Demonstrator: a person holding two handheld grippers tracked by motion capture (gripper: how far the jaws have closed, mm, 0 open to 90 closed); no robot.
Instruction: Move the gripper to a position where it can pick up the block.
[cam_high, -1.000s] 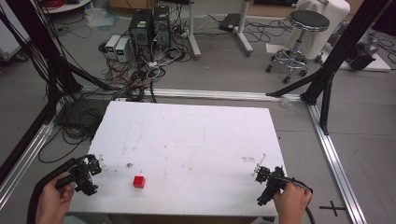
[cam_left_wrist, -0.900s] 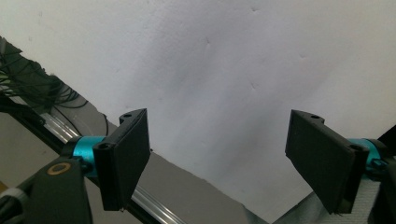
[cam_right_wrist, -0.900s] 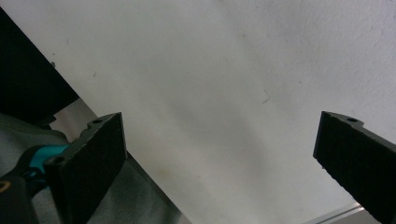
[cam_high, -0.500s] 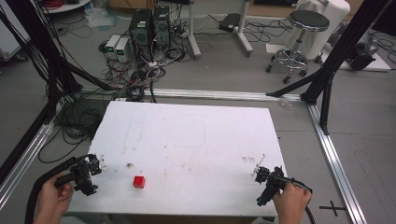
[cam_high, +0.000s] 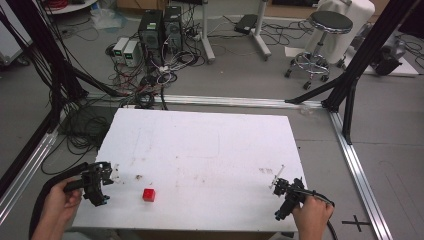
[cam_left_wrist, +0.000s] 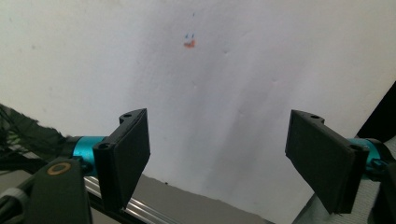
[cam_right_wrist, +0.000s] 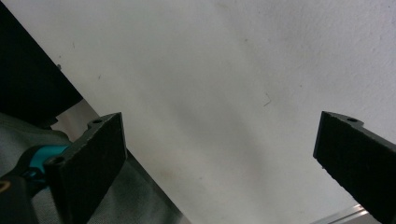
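Observation:
A small red cube (cam_high: 148, 194) lies on the white table top (cam_high: 210, 145) near the front edge, left of centre. My left gripper (cam_high: 102, 176) is held over the front left corner, a short way left of the cube, and stands open (cam_left_wrist: 217, 158) with bare white surface between its jaws. My right gripper (cam_high: 286, 191) is over the front right corner, far from the cube. It stands open (cam_right_wrist: 219, 163) and holds nothing.
A small orange and blue mark (cam_left_wrist: 189, 43) sits on the table ahead of the left gripper. Aluminium frame rails (cam_high: 357, 160) border the table. Beyond the far edge are computers (cam_high: 160, 27), tangled cables (cam_high: 145, 82) and a stool (cam_high: 325, 35).
The left hand and gripper have shifted slightly. The cube and the right gripper stay where they were.

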